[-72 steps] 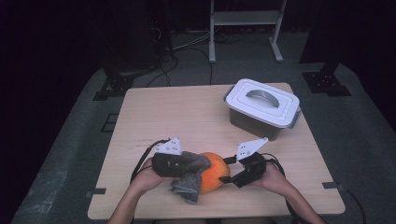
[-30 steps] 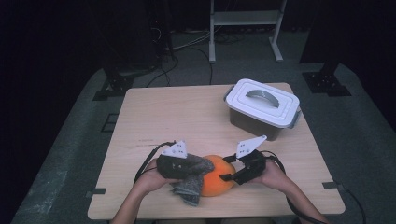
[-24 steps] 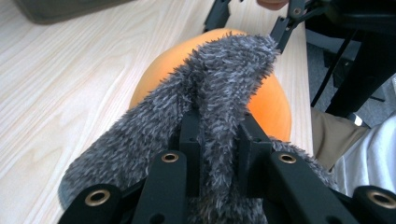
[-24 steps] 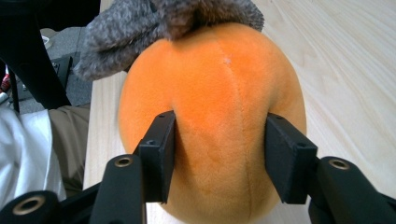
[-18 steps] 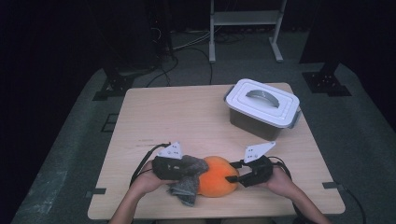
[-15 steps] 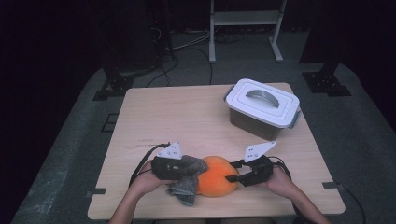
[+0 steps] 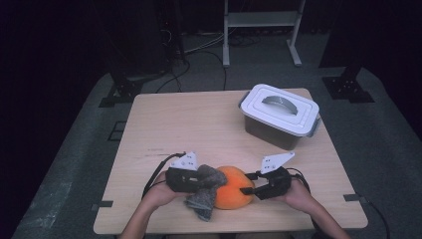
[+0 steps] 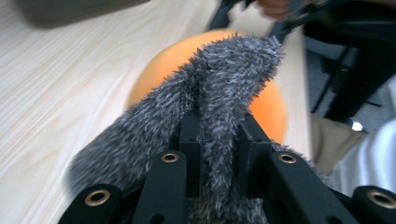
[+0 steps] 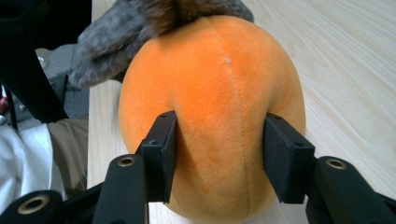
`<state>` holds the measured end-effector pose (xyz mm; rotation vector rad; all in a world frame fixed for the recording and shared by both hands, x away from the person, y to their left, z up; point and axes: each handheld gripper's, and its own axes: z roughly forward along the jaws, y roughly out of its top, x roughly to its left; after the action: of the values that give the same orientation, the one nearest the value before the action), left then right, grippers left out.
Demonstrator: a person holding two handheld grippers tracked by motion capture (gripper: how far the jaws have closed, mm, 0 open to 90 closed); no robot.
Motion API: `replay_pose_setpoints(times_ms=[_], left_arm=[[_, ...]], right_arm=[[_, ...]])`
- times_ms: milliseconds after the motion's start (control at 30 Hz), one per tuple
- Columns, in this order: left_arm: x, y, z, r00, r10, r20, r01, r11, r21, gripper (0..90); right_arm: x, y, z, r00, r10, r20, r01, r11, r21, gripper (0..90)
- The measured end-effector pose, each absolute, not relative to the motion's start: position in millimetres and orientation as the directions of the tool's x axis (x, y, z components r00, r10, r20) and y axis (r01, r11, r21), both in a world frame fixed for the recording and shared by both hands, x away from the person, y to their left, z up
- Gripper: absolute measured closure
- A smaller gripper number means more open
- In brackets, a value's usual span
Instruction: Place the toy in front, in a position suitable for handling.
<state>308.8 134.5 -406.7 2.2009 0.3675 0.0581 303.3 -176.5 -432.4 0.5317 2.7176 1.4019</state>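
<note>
1. Your left gripper (image 8: 219, 140): jaws pinched nearly together on a fold of the grey sock (image 8: 224, 88); the fluffy cloth rises between the pads and spills over both sides of them.

2. Your right gripper (image 9: 219, 158): jaws have just been closing and now sit partway in, their pads pressed into the flanks of the orange ball (image 9: 215, 93), which dents slightly under them.

3. Ball: a plush thing with a seam down its middle, resting on the table (image 7: 199, 124) near your edge, between your two grippers. In the high view the left gripper (image 7: 196, 180) meets it from the left and the right gripper (image 7: 249, 188) from the right.

4. Sock (image 7: 204, 194): draped against the ball's (image 7: 233, 188) left side, touching it, with its loose end hanging toward your edge of the table.

5. Lidded box (image 7: 279, 115): white lid with a grey handle, shut, standing at the far right of the table, well apart from ball and sock
</note>
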Motion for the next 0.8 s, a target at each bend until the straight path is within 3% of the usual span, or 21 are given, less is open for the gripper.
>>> replay_pose_setpoints(times_ms=[167, 633, 800], left_arm=[[310.8, 144.2, -409.6, 0.942, 0.317, -0.109, 0.276, -0.550, 0.788, 75.2], [308.6, 129.0, -406.7, 0.954, 0.276, -0.116, 0.256, -0.557, 0.790, 75.3], [308.6, 136.0, -416.5, 0.951, 0.271, -0.148, 0.280, -0.558, 0.781, 75.4]], right_arm=[[297.9, -175.8, -431.3, -0.946, 0.308, 0.103, 0.265, 0.548, 0.793, 48.4], [288.0, -175.9, -428.7, -0.956, 0.274, 0.108, 0.252, 0.572, 0.781, 43.3], [293.0, -173.8, -421.8, -0.959, 0.270, 0.086, 0.234, 0.583, 0.778, 35.2]])
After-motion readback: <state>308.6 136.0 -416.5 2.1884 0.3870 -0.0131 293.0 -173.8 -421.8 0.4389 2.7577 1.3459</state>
